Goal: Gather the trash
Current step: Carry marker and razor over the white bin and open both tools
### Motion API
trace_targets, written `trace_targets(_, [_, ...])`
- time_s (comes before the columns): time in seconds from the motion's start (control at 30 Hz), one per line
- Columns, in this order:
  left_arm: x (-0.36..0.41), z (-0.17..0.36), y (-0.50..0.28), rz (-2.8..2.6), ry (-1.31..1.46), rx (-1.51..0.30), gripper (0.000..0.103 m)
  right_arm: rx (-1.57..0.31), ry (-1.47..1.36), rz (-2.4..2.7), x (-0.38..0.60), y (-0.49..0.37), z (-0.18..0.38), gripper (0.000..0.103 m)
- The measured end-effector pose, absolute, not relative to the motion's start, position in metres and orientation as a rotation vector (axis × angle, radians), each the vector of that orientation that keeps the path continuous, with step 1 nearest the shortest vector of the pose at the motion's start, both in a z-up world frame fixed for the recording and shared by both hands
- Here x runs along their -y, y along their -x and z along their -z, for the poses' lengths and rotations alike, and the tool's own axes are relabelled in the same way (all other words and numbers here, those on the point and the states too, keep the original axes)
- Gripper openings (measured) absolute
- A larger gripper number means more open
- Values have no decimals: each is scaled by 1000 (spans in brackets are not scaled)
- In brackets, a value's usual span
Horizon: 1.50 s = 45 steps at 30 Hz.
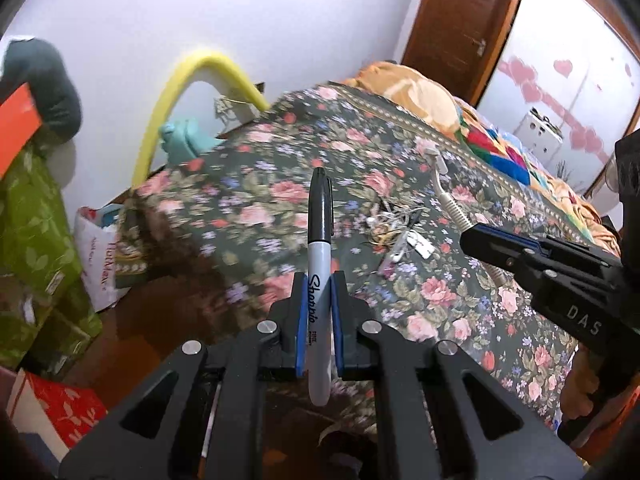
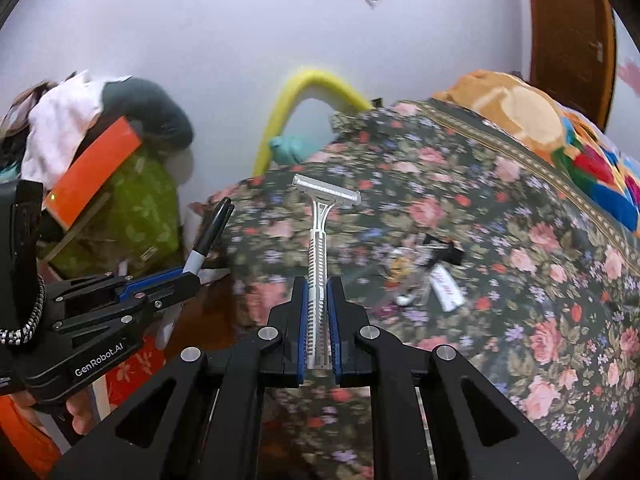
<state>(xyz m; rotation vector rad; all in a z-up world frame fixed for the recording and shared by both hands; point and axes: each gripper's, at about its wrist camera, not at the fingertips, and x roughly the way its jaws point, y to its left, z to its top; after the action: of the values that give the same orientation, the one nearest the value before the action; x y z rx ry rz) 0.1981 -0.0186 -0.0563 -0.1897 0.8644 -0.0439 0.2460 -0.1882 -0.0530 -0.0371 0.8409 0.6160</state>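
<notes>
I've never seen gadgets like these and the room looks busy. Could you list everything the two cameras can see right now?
marker: one, black cap, grey barrel, clamped in the left gripper
razor: one, white, disposable, clamped in the right gripper
bedspread: one, dark floral, covering the bed
small clutter: one loose pile, mixed colours, lying on the bedspread; single items hard to tell
blanket: one, orange patterned, far end of the bed
yellow tube: one, bent, against the wall
door: one, brown, far corner
left gripper: one, black, blue pads, shut
right gripper: one, black, blue pads, shut
</notes>
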Motion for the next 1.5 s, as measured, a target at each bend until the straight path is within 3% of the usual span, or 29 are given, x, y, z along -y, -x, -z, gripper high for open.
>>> trace_targets(0.47, [-70, 66, -114, -76, 249, -890, 10, -891, 114, -747, 88, -179, 63, 9])
trace_targets(1.13, [-131, 203, -83, -152, 368, -1179, 10, -1228, 290, -837, -10, -147, 185, 9])
trace_targets(1.5, [-151, 245, -86, -168, 464, -1241, 10, -1345, 332, -836, -33, -158, 229, 9])
